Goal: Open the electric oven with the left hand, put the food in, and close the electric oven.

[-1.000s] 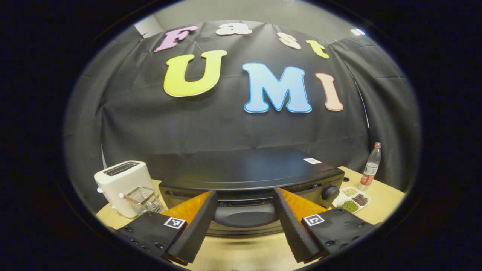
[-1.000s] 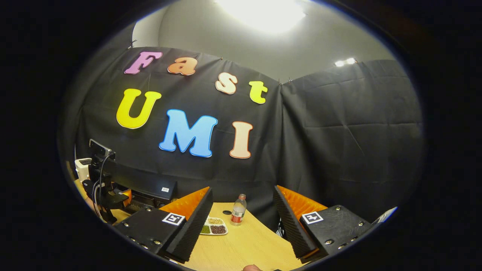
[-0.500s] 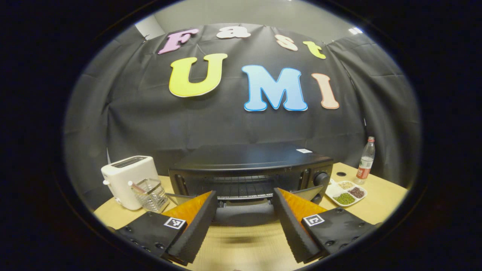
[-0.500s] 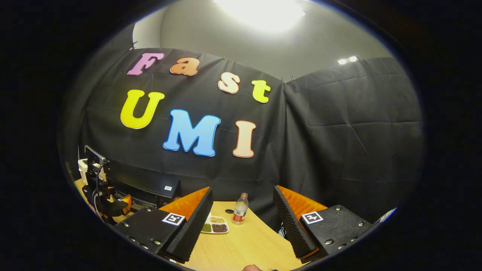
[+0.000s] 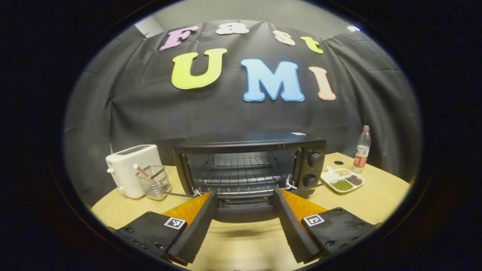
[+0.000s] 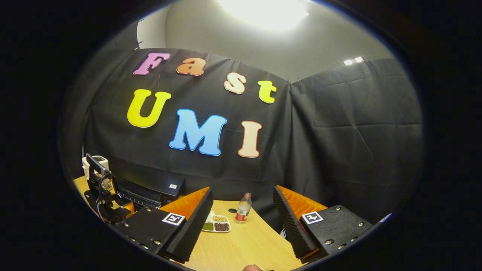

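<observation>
In the left gripper view the black electric oven (image 5: 250, 162) stands straight ahead on the wooden table (image 5: 369, 199). Its door (image 5: 244, 213) hangs down flat toward me, and the wire rack (image 5: 241, 173) inside shows. My left gripper (image 5: 244, 241) is open, its fingers either side of the lowered door's front edge and holding nothing. A white divided plate of beans and grains (image 5: 342, 180) lies right of the oven. My right gripper (image 6: 241, 233) is open and empty above the table, with the plate (image 6: 214, 226) just ahead and the oven (image 6: 150, 192) and left gripper (image 6: 103, 195) far left.
A white toaster (image 5: 131, 169) and a wire basket (image 5: 153, 182) stand left of the oven. A plastic bottle (image 5: 361, 148) stands behind the plate near the cloth wall, beside a small round hole in the table (image 5: 338, 163). Bare table lies right of the plate.
The left gripper drew back from the oven and the door came down, so the rack inside now shows. The right gripper barely shifted.
</observation>
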